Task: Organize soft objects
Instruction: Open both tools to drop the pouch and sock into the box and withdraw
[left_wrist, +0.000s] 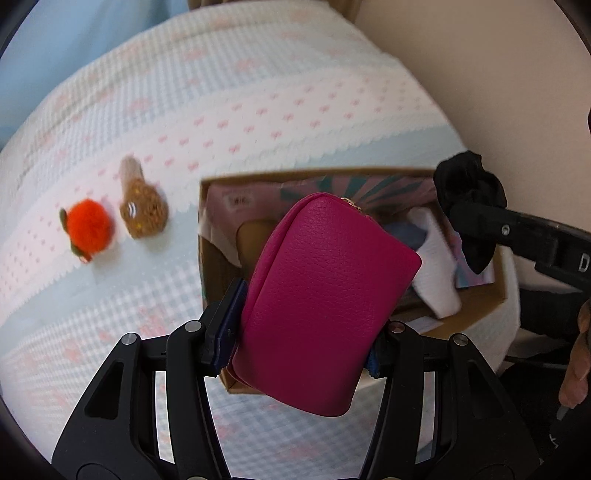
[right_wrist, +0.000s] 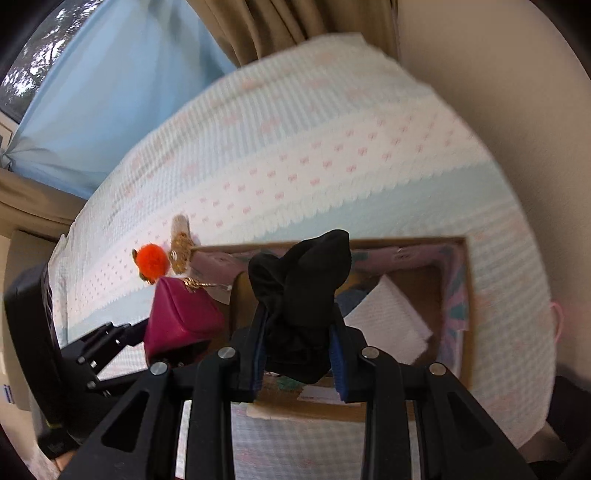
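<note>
My left gripper (left_wrist: 303, 332) is shut on a magenta leather pouch (left_wrist: 325, 295) and holds it over the near left part of an open cardboard box (left_wrist: 218, 177). My right gripper (right_wrist: 299, 354) is shut on a black fabric scrunchie (right_wrist: 299, 295) above the box's (right_wrist: 410, 242) near edge. In the left wrist view the scrunchie (left_wrist: 469, 192) hangs at the box's right side. The pouch also shows in the right wrist view (right_wrist: 181, 317). An orange pom-pom fruit (left_wrist: 86, 225) and a brown knitted toy (left_wrist: 142, 210) lie on the bedspread left of the box.
The box holds a white folded cloth (left_wrist: 439, 266) and a blue item (left_wrist: 413, 236). It sits on a bed with a white, blue and pink bedspread (left_wrist: 258, 103). A beige wall (right_wrist: 498, 92) runs along the right. Curtains (right_wrist: 258, 26) hang at the far end.
</note>
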